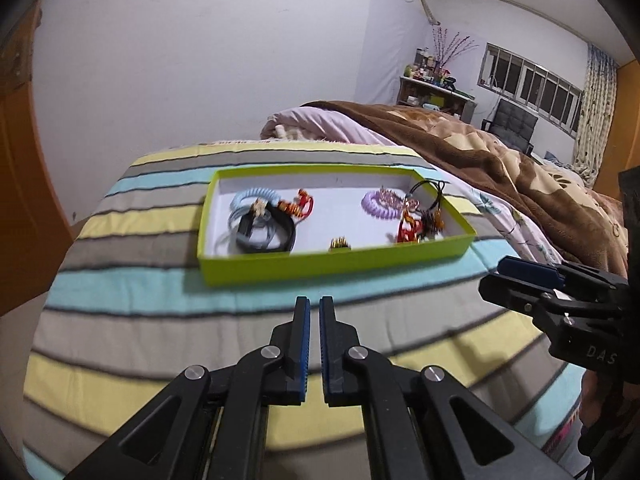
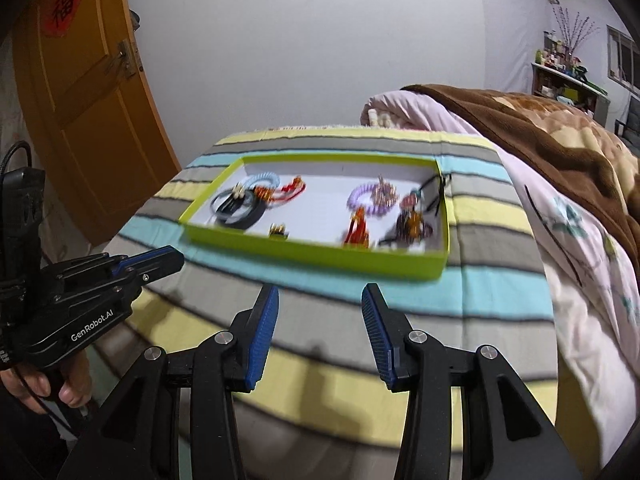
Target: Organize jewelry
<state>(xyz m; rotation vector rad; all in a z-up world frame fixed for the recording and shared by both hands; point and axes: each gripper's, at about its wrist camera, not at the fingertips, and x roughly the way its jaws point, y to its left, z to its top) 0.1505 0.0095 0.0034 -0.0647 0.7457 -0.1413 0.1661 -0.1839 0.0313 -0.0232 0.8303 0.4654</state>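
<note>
Currently, a lime-green tray (image 1: 336,266) sits on a striped blanket (image 1: 160,320) on a bed, w/ jewelry inside: blue coil bracelet (image 1: 256,196) and black band (image 1: 266,234) at its left end, purple coil bracelet (image 1: 378,206) and red tassel charm (image 1: 408,232) toward the right, a small gold piece (image 1: 340,243) near the front wall. Left gripper (image 1: 314,344) hovers in front of the tray, jaws nearly closed, nothing between them. Right gripper (image 2: 320,332) hovers alongside, jaws spread wide, empty.

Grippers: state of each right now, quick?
Left gripper: nearly shut, narrow gap, holding nothing, short of the green tray.
Right gripper: open, empty, also short of the tray.
</note>
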